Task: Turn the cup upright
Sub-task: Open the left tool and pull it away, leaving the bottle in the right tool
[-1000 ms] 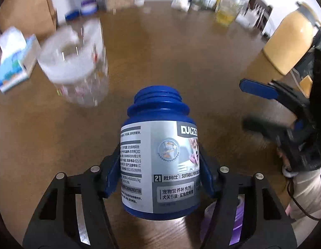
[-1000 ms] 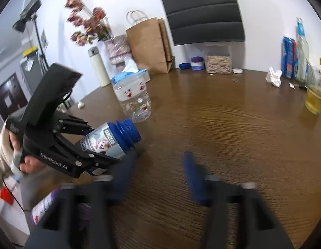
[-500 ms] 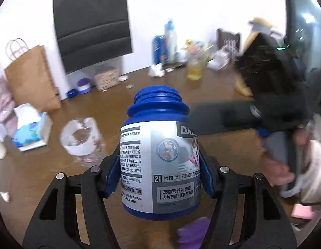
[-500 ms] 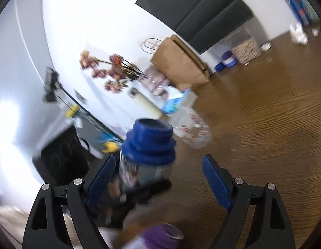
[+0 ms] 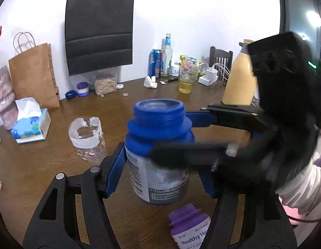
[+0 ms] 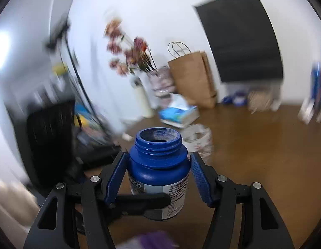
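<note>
A blue wide-mouth bottle (image 5: 158,128) with a grey label stands mouth-up above the brown table (image 5: 139,101), its cap off. My left gripper (image 5: 161,155) is shut on its body from both sides. My right gripper (image 5: 173,138) reaches in from the right, with one finger behind the shoulder and one in front. In the right wrist view the bottle (image 6: 158,166) sits between the blue pads of my right gripper (image 6: 158,159), which touch both its sides. One black finger (image 6: 139,203) of the left gripper crosses its label.
A clear printed plastic cup (image 5: 85,137) stands upright on the table to the left. A purple bottle (image 5: 189,228) lies below the blue one. A tissue box (image 5: 29,124), a paper bag (image 5: 33,74), a glass of yellow drink (image 5: 186,81) and a tan jug (image 5: 239,83) ring the table.
The blue bottle has swung from lying forward to mouth-up. My right gripper came in from the right and its wide-open jaws narrowed onto the bottle. The left grip held.
</note>
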The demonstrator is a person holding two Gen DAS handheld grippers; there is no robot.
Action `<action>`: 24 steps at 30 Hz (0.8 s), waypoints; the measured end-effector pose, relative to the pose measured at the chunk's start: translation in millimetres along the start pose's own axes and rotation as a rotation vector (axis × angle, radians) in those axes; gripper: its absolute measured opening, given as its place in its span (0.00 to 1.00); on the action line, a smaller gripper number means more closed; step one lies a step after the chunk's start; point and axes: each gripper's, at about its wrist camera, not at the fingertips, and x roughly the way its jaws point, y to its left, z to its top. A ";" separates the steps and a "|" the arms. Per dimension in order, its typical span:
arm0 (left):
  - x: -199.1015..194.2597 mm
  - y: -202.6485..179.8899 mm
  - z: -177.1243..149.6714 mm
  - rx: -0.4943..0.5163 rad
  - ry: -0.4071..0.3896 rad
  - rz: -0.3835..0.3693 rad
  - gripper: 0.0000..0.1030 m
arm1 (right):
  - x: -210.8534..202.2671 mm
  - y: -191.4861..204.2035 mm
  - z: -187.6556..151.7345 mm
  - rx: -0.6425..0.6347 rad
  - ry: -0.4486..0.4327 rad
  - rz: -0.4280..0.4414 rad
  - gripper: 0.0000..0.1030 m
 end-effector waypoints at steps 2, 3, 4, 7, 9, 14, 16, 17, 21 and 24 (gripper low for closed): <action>4.3 -4.9 -11.3 0.039 -0.027 0.034 0.58 | 4.9 14.0 -3.4 -0.084 0.029 -0.078 0.65; 5.3 -6.1 -15.6 0.047 -0.032 0.046 0.58 | 5.3 16.5 -4.9 -0.105 0.036 -0.092 0.65; 7.4 -5.8 -19.5 0.053 -0.031 0.049 0.58 | 8.8 18.6 -7.5 -0.125 0.049 -0.106 0.65; 18.0 0.0 -27.1 0.037 -0.010 0.016 0.58 | 17.7 14.3 -13.0 -0.122 0.084 -0.127 0.65; 30.8 5.0 -30.7 0.012 0.037 0.000 0.60 | 22.2 10.3 -16.2 -0.122 0.100 -0.146 0.65; 55.0 13.6 -43.0 -0.053 0.136 0.007 0.65 | 42.2 -6.0 -27.6 -0.069 0.172 -0.167 0.65; 55.3 13.6 -48.1 -0.070 0.147 0.031 0.78 | 44.9 -6.4 -32.5 -0.078 0.185 -0.212 0.65; 56.0 13.6 -50.6 -0.064 0.157 0.058 0.85 | 48.0 -7.0 -35.8 -0.081 0.209 -0.238 0.65; 56.7 22.5 -60.1 -0.101 0.193 0.082 0.86 | 53.1 -14.0 -40.3 -0.058 0.237 -0.259 0.66; 49.8 31.1 -63.2 -0.157 0.192 0.101 0.89 | 52.5 -15.9 -40.8 -0.029 0.252 -0.234 0.69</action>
